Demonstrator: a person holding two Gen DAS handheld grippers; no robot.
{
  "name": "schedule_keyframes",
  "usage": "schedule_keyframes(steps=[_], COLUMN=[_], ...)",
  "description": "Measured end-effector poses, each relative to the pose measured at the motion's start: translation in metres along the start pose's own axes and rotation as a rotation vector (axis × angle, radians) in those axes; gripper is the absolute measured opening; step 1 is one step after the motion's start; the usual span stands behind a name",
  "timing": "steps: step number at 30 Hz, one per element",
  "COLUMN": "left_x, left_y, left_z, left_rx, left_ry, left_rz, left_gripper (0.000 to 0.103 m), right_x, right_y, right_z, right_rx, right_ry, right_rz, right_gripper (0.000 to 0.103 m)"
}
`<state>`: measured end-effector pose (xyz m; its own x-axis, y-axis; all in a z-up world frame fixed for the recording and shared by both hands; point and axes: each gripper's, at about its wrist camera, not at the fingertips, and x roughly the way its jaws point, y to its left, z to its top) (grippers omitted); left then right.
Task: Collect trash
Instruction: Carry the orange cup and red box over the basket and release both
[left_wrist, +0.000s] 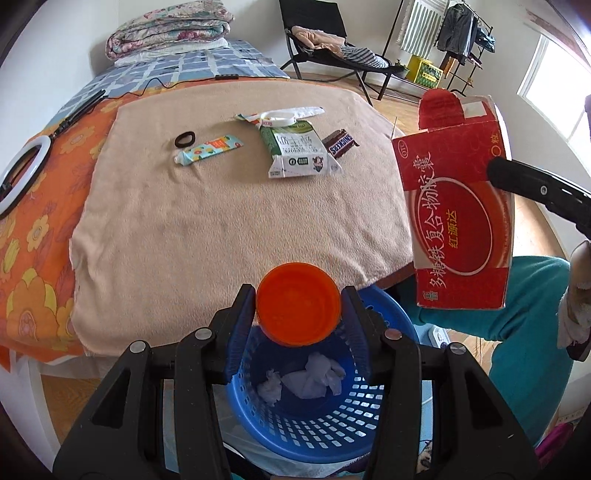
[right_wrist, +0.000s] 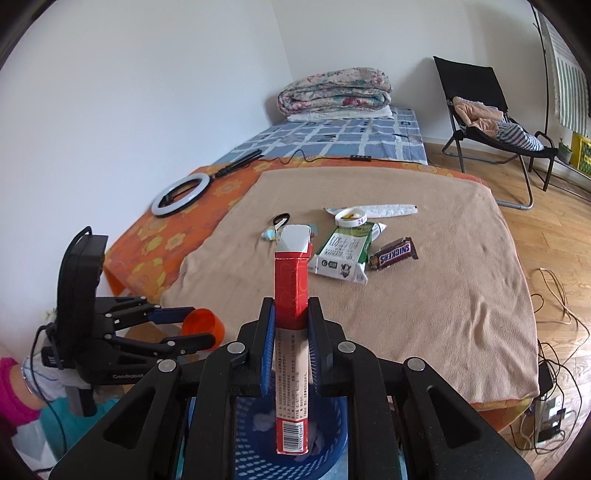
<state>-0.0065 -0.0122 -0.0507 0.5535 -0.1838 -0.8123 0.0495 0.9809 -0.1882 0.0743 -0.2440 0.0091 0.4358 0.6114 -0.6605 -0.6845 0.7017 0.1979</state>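
My left gripper (left_wrist: 299, 295) is shut on an orange plastic cup (left_wrist: 298, 303) and holds it above the blue perforated waste basket (left_wrist: 295, 417), which has crumpled tissues inside. My right gripper (right_wrist: 291, 310) is shut on a red cardboard box (right_wrist: 291, 325) and holds it upright over the same basket (right_wrist: 332, 439). The box also shows in the left wrist view (left_wrist: 458, 206), at the right. On the beige blanket lie a milk carton (left_wrist: 295, 149), a Snickers wrapper (left_wrist: 341, 143), a small tube (left_wrist: 208, 148) and a white round lid (left_wrist: 277, 119).
A black hair tie (left_wrist: 184, 139) lies by the tube. A ring light (right_wrist: 181, 195) rests on the orange sheet at left. A folded quilt (right_wrist: 334, 90) sits at the bed's far end. A black chair (right_wrist: 491, 125) and cables (right_wrist: 554, 295) are on the wooden floor.
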Motion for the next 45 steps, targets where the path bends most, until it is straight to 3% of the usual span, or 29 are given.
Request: schedule_keyframes(steps=[16, 38, 40, 41, 44, 45], left_x=[0.036, 0.067, 0.069, 0.07, 0.07, 0.07], left_y=[-0.005, -0.001, -0.001, -0.001, -0.002, -0.002], left_z=[-0.055, -0.074, -0.075, -0.075, -0.075, -0.075], left_rx=[-0.018, -0.006, 0.001, 0.003, 0.006, 0.006], left_ry=[0.14, 0.258, 0.265, 0.264, 0.262, 0.262], left_rz=[-0.012, 0.029, 0.037, 0.039, 0.045, 0.047], left_gripper=[0.049, 0.049, 0.054, 0.061, 0.064, 0.064], right_x=[0.033, 0.067, 0.07, 0.071, 0.073, 0.074], right_y=[0.018, 0.011, 0.009, 0.008, 0.005, 0.005], right_z=[-0.078, -0.115, -0.117, -0.117, -0.117, -0.117], right_rx=[0.02, 0.048, 0.056, 0.058, 0.063, 0.064], right_ry=[0.163, 0.272, 0.285, 0.292, 0.3, 0.301], right_rz=[0.012, -0.028, -0.035, -0.039, -0.047, -0.052], right_gripper=[0.015, 0.017, 0.017, 0.018, 0.02, 0.025])
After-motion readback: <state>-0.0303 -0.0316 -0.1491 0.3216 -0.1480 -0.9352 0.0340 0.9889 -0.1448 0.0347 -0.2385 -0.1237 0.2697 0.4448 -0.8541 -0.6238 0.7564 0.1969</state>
